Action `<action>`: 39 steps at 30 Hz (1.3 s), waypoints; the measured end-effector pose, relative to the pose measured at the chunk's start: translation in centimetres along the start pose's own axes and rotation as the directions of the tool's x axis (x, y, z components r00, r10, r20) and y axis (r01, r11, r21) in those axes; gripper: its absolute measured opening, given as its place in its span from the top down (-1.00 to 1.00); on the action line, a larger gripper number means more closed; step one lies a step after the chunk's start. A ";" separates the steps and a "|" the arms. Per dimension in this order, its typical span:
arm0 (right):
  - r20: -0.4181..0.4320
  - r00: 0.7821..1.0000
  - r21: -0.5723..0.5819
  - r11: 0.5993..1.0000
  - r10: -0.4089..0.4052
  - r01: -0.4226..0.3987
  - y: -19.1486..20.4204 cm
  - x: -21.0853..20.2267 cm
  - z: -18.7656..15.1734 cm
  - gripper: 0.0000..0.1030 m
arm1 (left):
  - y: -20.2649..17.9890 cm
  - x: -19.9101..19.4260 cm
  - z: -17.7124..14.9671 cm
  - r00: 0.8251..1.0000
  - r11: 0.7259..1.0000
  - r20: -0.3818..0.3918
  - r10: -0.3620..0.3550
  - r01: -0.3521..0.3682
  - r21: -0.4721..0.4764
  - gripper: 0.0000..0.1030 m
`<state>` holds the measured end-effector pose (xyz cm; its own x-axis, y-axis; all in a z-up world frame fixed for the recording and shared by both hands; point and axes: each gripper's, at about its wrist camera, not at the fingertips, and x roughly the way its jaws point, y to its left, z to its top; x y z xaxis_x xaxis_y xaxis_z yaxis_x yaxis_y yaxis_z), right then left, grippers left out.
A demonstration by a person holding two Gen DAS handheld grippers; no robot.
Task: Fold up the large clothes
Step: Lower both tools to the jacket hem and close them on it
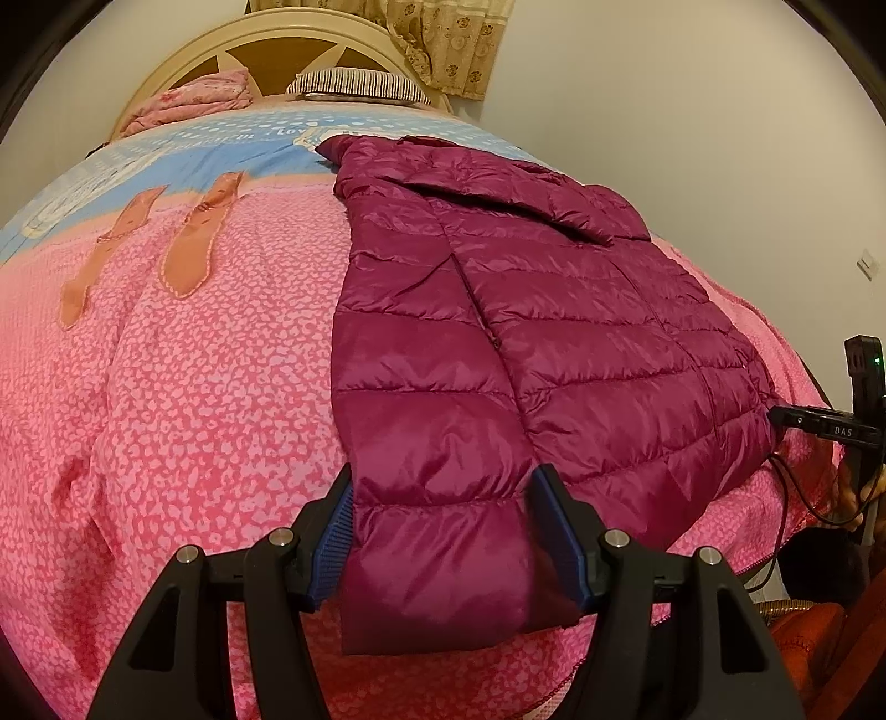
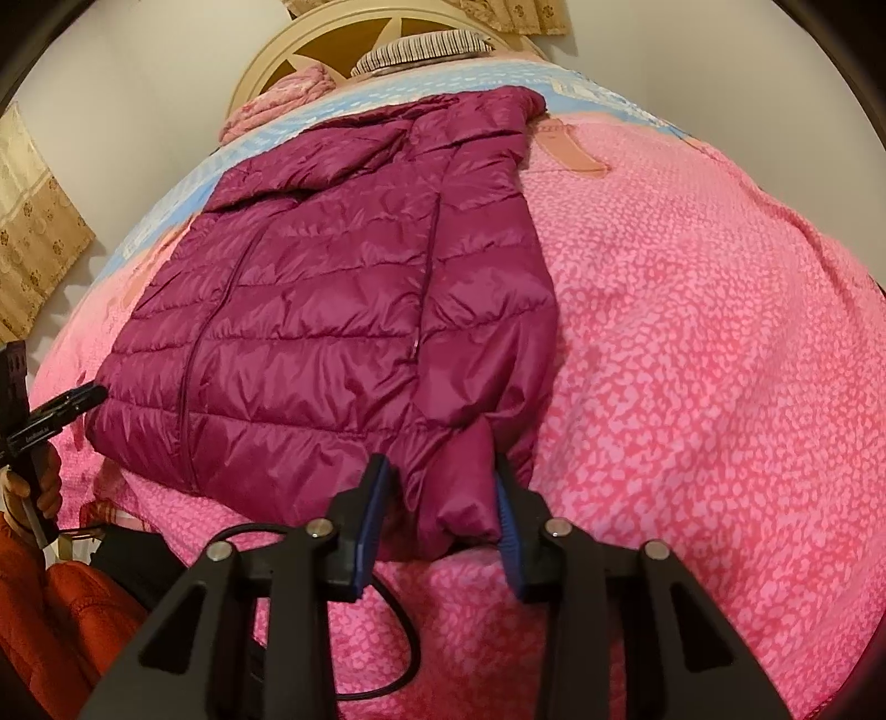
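A magenta quilted puffer jacket (image 1: 581, 332) (image 2: 310, 288) lies flat on the pink bedspread (image 1: 194, 399), collar toward the headboard and both sleeves laid along its sides. My left gripper (image 1: 443, 476) is at the near end of the left sleeve (image 1: 421, 387), and its blue pads (image 1: 335, 531) press the cuff from both sides. My right gripper (image 2: 440, 462) is shut on the cuff of the right sleeve (image 2: 498, 310), which bunches between the pads (image 2: 506, 515). Each gripper also shows at the edge of the other's view: the right gripper (image 1: 797, 418) and the left gripper (image 2: 77, 401).
A cream headboard (image 1: 310, 39), a striped pillow (image 1: 354, 83) and a folded pink quilt (image 1: 194, 99) are at the far end. A curtain (image 1: 443, 39) hangs behind. A black cable (image 2: 398, 637) loops over the near bed edge. A person's hand (image 2: 44, 487) and orange sleeve (image 2: 55, 637) are nearby.
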<state>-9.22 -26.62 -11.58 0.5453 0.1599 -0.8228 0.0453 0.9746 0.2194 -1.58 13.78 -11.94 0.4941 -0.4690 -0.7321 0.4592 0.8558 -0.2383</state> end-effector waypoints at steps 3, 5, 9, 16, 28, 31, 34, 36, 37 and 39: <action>0.000 1.000 0.010 1.000 0.004 -0.004 -0.1 0.1 0.1 0.21 | 0.0 0.0 0.0 1.000 1.000 0.000 0.004 -0.004 0.004 -0.22; -0.002 1.000 0.008 1.000 0.001 -0.001 0.0 0.2 0.2 0.20 | -0.2 0.1 0.0 1.000 1.000 -0.001 0.010 -0.010 0.009 -0.22; -0.001 1.000 0.003 1.000 -0.002 0.002 0.2 0.3 0.2 0.20 | -0.2 0.1 0.0 1.000 1.000 0.002 0.013 -0.013 0.013 -0.22; -0.003 1.000 -0.030 0.999 -0.030 0.030 0.8 0.7 0.2 0.53 | -0.8 0.6 0.1 1.000 1.000 0.017 0.008 -0.009 0.018 0.52; 0.109 0.988 0.009 0.994 0.111 -0.113 1.1 -2.4 0.7 0.73 | -0.9 -0.8 0.7 0.999 1.000 0.050 -0.015 0.014 0.016 0.73; 0.103 0.991 0.000 0.996 0.085 -0.086 1.2 -2.3 0.8 0.73 | -0.6 -0.2 0.4 1.000 1.000 0.016 -0.001 0.001 0.006 0.70; 0.084 0.994 0.011 0.998 0.065 -0.066 0.8 -1.8 0.4 0.73 | -0.2 0.2 0.2 1.000 1.000 -0.008 0.000 -0.001 -0.016 0.39; 0.077 0.996 0.021 0.998 0.054 -0.056 0.4 -1.6 0.3 0.72 | 0.0 0.2 0.1 1.000 1.000 -0.008 -0.005 0.004 -0.024 0.29; 0.073 0.996 0.027 0.998 0.047 -0.049 0.2 -1.5 0.2 0.67 | 0.0 0.2 0.1 1.000 1.000 -0.007 -0.014 0.014 -0.026 0.21; 0.067 0.997 0.038 0.998 0.039 -0.042 -0.1 -1.4 0.2 0.65 | -0.2 0.1 0.0 1.000 0.999 -0.008 -0.025 0.025 -0.021 0.08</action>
<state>-9.83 -26.94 -10.32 0.6018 0.1873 -0.7763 0.0539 0.9604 0.2735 -1.60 13.60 -11.95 0.4766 -0.4887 -0.7307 0.4557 0.8482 -0.2701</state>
